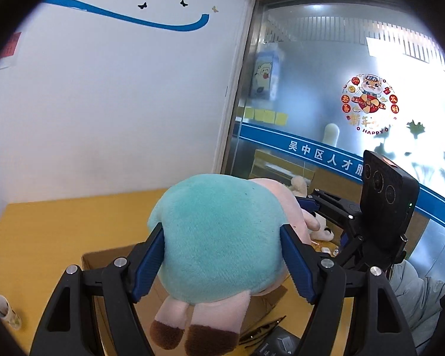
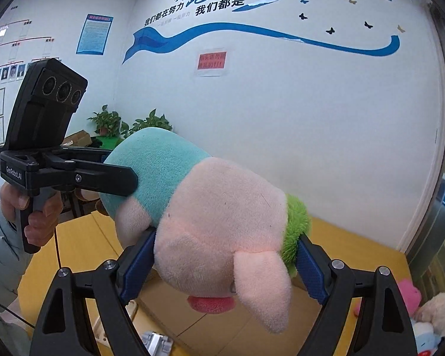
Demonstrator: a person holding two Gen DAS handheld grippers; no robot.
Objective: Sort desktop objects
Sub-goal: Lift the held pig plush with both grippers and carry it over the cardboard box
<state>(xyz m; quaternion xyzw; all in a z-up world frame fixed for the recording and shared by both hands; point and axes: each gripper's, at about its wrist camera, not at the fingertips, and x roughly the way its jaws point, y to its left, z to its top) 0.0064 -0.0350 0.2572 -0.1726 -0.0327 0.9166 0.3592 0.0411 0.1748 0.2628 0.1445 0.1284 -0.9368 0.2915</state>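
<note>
Pig plush [image 1: 222,237] held above yellow counter [image 1: 59,225]: left gripper [image 1: 222,255] jaws clamped on teal body, right gripper [image 2: 225,264] jaws clamped on pink head. Left gripper body reads "GenRoboAI".

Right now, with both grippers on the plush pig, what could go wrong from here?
1. The left gripper squeezes only the teal body and the right gripper the head of the plush pig; pulling apart could strain its seams.
2. The soft fabric may slip from the blue fingers.
3. The pig hides much of the cardboard box below it in the left wrist view, so a drop could miss.
</note>
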